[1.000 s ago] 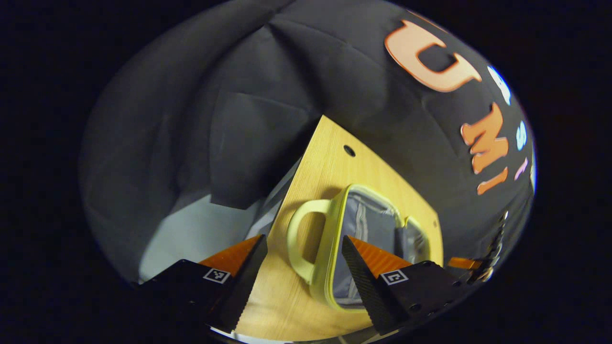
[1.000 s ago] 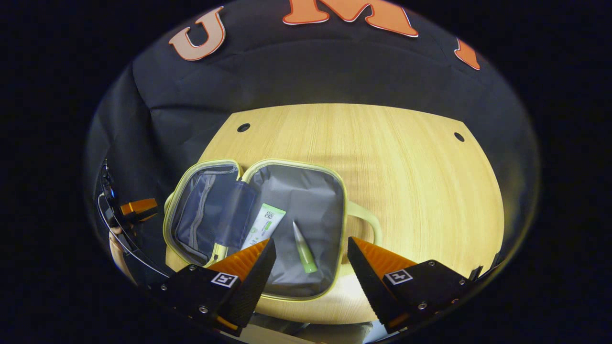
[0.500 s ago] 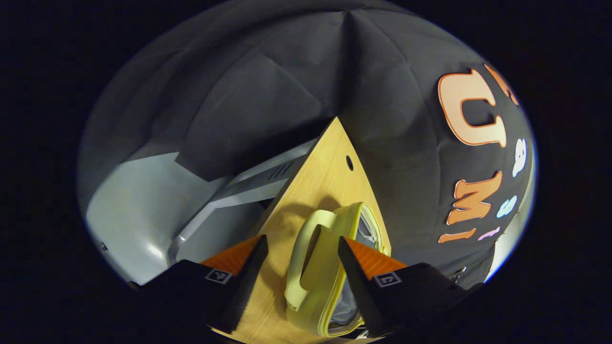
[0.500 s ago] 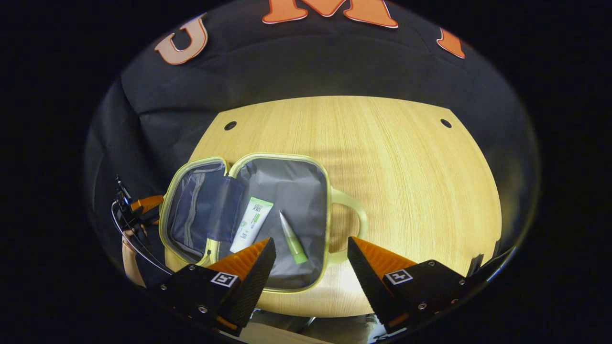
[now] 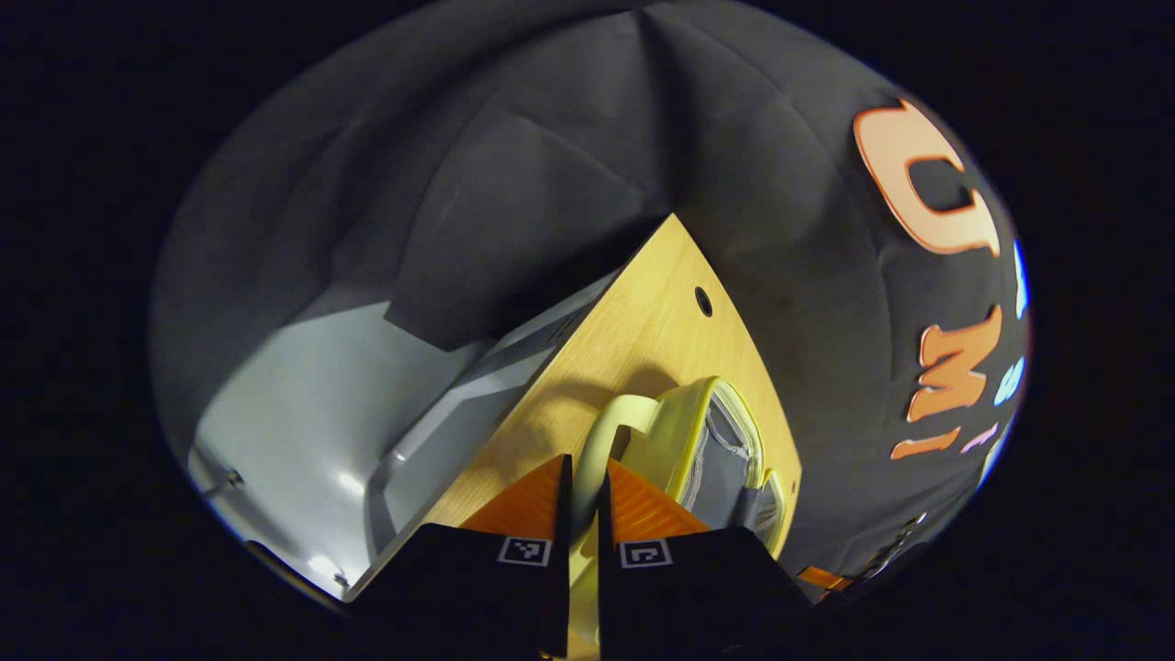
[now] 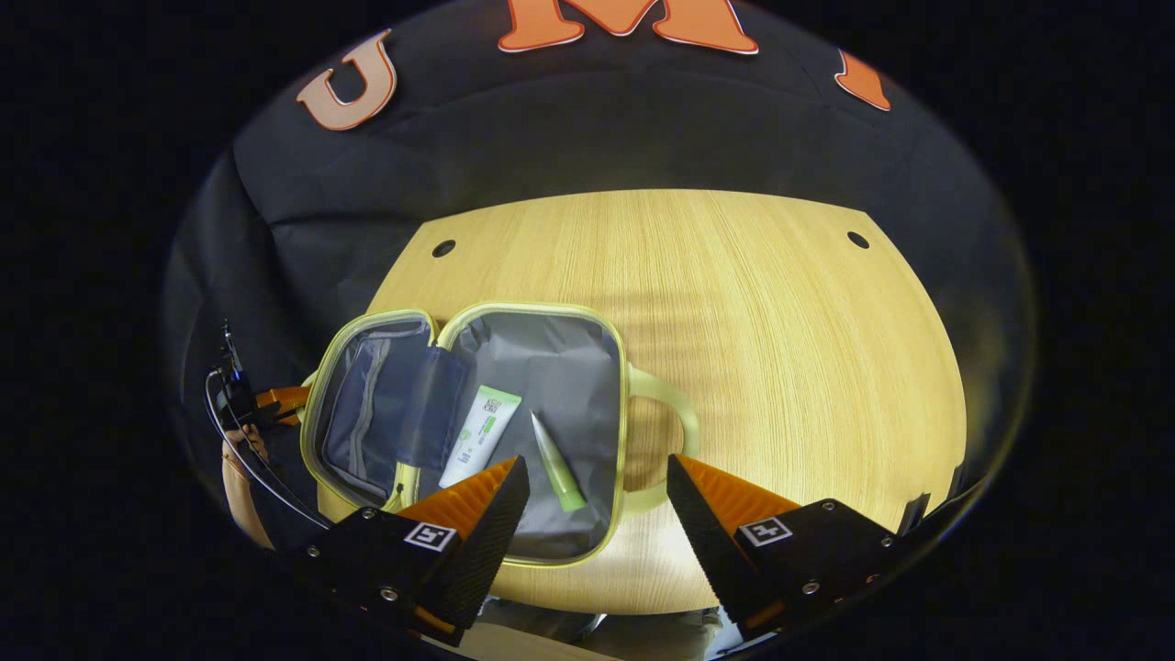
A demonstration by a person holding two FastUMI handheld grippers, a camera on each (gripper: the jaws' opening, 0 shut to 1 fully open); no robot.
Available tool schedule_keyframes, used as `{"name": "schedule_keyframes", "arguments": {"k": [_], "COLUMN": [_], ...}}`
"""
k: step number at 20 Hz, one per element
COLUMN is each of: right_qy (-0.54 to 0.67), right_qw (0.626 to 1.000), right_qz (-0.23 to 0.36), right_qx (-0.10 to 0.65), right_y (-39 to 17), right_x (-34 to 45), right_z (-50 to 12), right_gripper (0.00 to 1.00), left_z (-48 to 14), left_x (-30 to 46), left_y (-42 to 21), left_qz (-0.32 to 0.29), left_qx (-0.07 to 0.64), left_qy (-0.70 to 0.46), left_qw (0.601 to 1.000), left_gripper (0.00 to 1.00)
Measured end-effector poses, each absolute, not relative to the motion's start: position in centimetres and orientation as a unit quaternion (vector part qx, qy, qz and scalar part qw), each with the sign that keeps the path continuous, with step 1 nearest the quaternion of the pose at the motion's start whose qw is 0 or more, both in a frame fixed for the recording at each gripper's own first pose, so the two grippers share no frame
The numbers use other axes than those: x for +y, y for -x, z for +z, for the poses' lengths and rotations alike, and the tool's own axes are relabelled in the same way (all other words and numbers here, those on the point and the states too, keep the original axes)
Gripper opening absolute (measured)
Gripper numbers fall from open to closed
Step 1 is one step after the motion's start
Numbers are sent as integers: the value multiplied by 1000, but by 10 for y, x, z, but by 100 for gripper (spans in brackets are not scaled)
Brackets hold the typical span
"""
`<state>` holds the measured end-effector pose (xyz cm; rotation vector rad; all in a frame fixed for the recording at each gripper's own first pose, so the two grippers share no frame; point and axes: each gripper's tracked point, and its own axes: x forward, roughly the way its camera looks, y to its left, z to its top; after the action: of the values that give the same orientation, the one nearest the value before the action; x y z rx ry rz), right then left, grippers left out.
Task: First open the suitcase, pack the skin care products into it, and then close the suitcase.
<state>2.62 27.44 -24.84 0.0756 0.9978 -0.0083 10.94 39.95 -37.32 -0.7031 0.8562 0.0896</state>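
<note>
Suitcase [image 6: 477, 431] lies open on the wooden table [image 6: 780, 349], w/ a white-green tube [image 6: 479, 436] and a small green tube [image 6: 558, 464] in its right half. Left gripper [image 5: 578, 496] is pinched onto the lid-side handle [image 5: 601, 441], looks like. Right gripper [image 6: 597, 500] hovers above, jaws wide, holding nothing.

suitcase [image 6: 514, 367] open on table [image 6: 780, 321] | tube [image 6: 480, 436] left of small tube [image 6: 558, 464], both inside

A recording booth, not a home: black cloth wall [image 6: 587, 138] hung around a pale wooden surface [image 6: 780, 321] (two drilled holes in it), with grey flooring [image 5: 294, 404] below.
</note>
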Motion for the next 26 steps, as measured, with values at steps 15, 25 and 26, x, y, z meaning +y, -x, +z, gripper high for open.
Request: {"name": "schedule_keyframes", "arguments": {"k": [15,25,26], "right_qy": [6,36,35], "right_qw": [957,979,980], "right_qz": [3,16,13], "right_qx": [291,198,196], "right_y": [-77,-59,-54], "right_x": [163,55,43], "right_z": [-134,-73,-73], "right_gripper": [96,96,96], "left_z": [-163,-170,-177], "left_x": [205,2,-18], "left_y": [-106,-96,-95], "left_qz": [-29,-56,-61], "left_qx": [359,364,369], "left_qy": [137,5,3], "left_qw": [923,930,927], "left_gripper": [12,13,13]}}
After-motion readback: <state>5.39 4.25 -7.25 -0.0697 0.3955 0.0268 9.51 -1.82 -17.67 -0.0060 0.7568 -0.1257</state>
